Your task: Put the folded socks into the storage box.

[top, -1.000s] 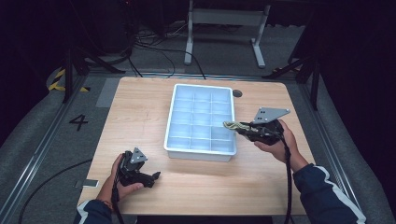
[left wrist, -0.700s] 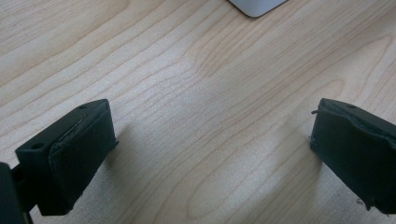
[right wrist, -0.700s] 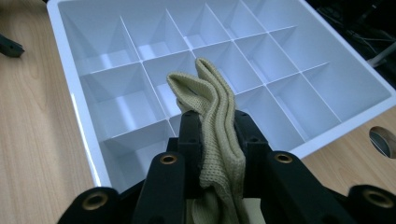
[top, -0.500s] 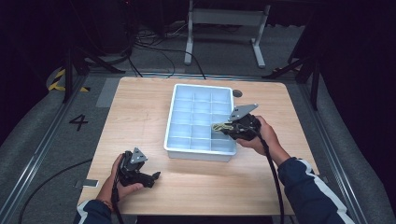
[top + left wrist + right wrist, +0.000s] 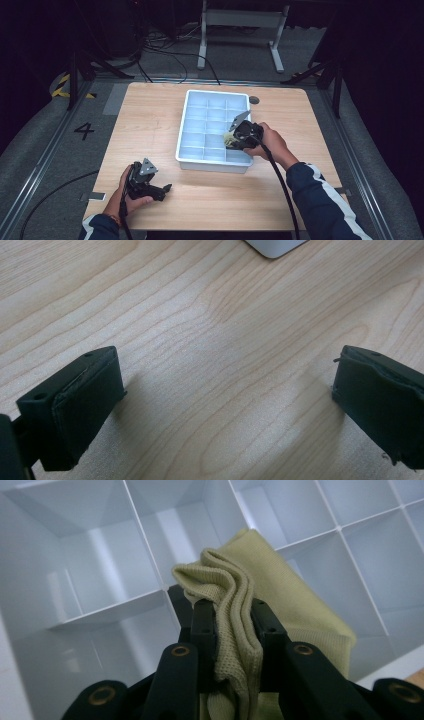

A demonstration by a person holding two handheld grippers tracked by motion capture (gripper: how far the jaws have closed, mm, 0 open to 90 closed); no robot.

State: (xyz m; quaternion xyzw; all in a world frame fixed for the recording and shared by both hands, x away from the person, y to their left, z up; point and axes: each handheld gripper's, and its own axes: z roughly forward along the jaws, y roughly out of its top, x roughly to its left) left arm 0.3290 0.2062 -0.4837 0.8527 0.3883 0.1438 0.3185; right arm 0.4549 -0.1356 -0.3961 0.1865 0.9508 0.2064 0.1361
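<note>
From the high view, my right gripper hangs over the near right part of the white divided tray, tilted down into it, with a small folded yellow-green cloth pinched at its tip; my left gripper rests on the wooden table well short of the tray's near left corner, so the right hand is plainly the nearer one to the work; the cloth sits just above a compartment near the right wall, one row back from the near edge as far as I can tell.

In the left gripper view, my jaws stand wide apart with bare table between them and nothing held; a corner of the tray shows at the top edge, ahead of me and apart from me.

In the right gripper view, my jaws are pressed together on the cloth, its folded edges squeezed into ridges between the pads; the cloth's long axis runs straight on along my jaws, out past the fingertips and down toward the tray's floor; its free end leans to the right of that view, across a divider; the compartment I judge to be the target lies below and just ahead, so the coming move, as I read it, is a short lowering along that same axis, keeping the free end clear of the divider before I let go.
</note>
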